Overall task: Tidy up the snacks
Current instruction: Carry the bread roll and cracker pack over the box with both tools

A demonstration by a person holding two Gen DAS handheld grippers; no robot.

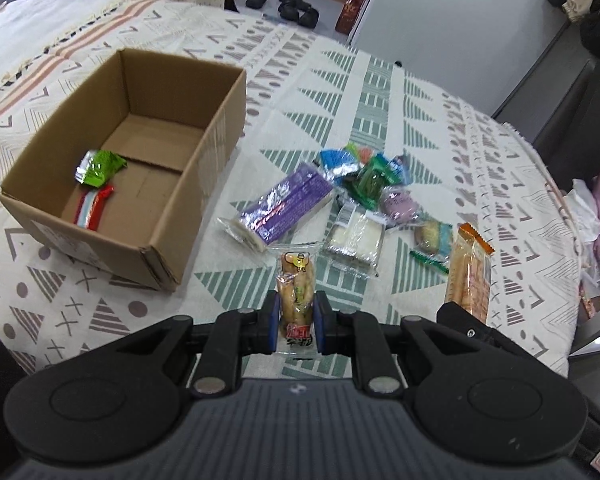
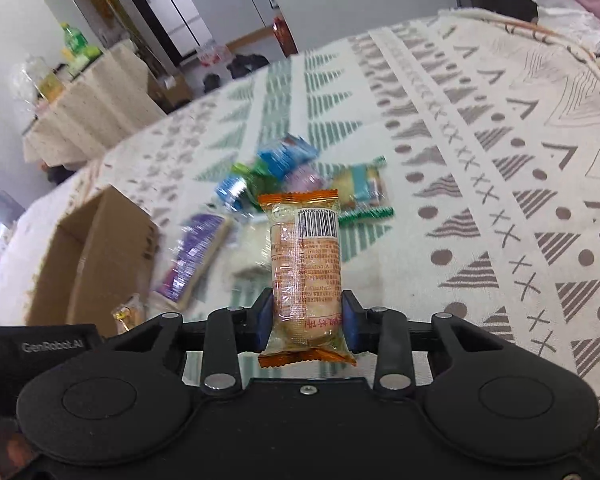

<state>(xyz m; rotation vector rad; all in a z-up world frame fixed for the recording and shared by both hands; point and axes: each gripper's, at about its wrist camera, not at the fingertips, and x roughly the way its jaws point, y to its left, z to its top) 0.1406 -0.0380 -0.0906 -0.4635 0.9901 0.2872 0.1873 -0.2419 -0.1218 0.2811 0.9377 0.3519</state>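
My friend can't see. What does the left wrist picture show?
The left claw pinches a clear snack packet above a patterned cloth. To the left sits an open cardboard box with a green packet inside; more snacks lie loose ahead.

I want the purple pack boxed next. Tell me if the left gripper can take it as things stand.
Probably not yet. The left gripper is shut on a clear-wrapped snack, so it has no free grip. The purple pack itself lies uncovered on the cloth beside the cardboard box; once the snack is dropped, the way looks free.
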